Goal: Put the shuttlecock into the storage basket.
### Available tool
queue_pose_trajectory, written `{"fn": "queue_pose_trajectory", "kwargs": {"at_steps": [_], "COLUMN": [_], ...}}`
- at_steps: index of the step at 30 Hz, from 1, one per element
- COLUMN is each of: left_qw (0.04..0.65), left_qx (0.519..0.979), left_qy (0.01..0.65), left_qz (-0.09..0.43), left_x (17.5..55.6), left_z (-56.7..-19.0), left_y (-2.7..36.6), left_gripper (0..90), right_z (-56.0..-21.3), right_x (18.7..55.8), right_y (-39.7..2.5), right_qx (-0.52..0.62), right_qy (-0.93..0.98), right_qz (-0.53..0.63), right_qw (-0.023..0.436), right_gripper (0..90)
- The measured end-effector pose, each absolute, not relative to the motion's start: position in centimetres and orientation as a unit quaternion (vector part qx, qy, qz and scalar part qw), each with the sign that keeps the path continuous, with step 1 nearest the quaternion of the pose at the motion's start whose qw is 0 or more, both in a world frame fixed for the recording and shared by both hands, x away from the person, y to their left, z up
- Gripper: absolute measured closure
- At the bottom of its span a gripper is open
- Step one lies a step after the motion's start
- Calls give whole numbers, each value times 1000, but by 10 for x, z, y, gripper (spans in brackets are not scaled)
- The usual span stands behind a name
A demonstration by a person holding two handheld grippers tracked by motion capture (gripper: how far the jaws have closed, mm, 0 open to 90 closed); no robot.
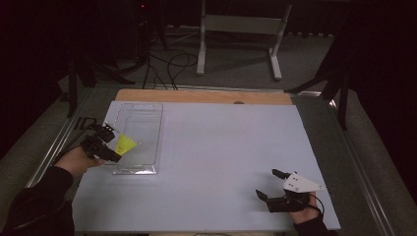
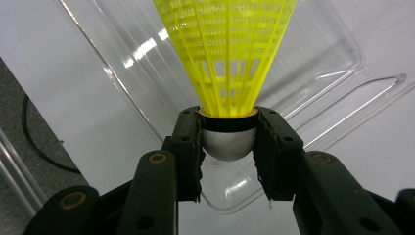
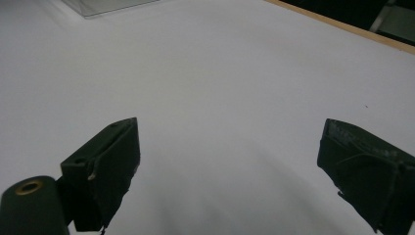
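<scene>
We hold a yellow shuttlecock [image 2: 226,54] by its cap over the clear tray [image 1: 139,167].

Our left gripper [image 2: 227,147] has its jaws clamped on the rounded silver cap, skirt pointing away above the tray at the table's [image 1: 221,147] left side; our right gripper [image 3: 230,166] rests low on the right, jaws spread with nothing between them. We judge the shuttlecock very light, its lattice skirt thin and easily crushed, so the firm cap is the place to grip.

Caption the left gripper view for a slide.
Left gripper clamps a yellow shuttlecock by its cap above a clear tray.
</scene>
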State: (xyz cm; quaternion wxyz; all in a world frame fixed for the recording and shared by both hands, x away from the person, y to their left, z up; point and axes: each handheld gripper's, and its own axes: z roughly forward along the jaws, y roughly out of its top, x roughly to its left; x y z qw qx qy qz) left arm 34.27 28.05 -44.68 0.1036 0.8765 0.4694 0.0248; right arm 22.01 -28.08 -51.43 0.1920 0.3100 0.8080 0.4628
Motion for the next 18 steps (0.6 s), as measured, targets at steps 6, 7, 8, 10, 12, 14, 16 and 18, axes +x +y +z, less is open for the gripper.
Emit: {"fn": "queue_pose_trajectory", "kwargs": {"at_steps": [6,7,8,10,12,14,16,18], "left_qw": [99,98,96,94,94,86,79,79], "left_qx": [879,881,879,877,877,876,874,871], "left_qy": [465,462,467,470,470,473,479,484], "left_qz": [23,24,29,33,32,36,35,29], "left_x": [344,344,344,345,345,345,345,345], "left_z": [-445,-445,-444,-441,-441,-441,-440,-438], "left_y": [277,276,276,276,275,274,273,272], "left_gripper": [648,648,648,648,647,644,569,540], "right_z": [-514,-514,-514,-514,-514,-514,-514,-514], "right_x": [220,220,220,220,220,220,220,220], "right_y": [-281,-281,-281,-281,-281,-281,-281,-281], "right_qx": [310,310,310,309,310,312,312,312], "right_qy": [808,808,808,808,807,807,807,807], "right_qz": [463,463,463,464,465,464,464,464], "right_qw": [193,193,191,192,192,191,190,190], "right_gripper": [91,91,91,91,91,91,91,90]}}
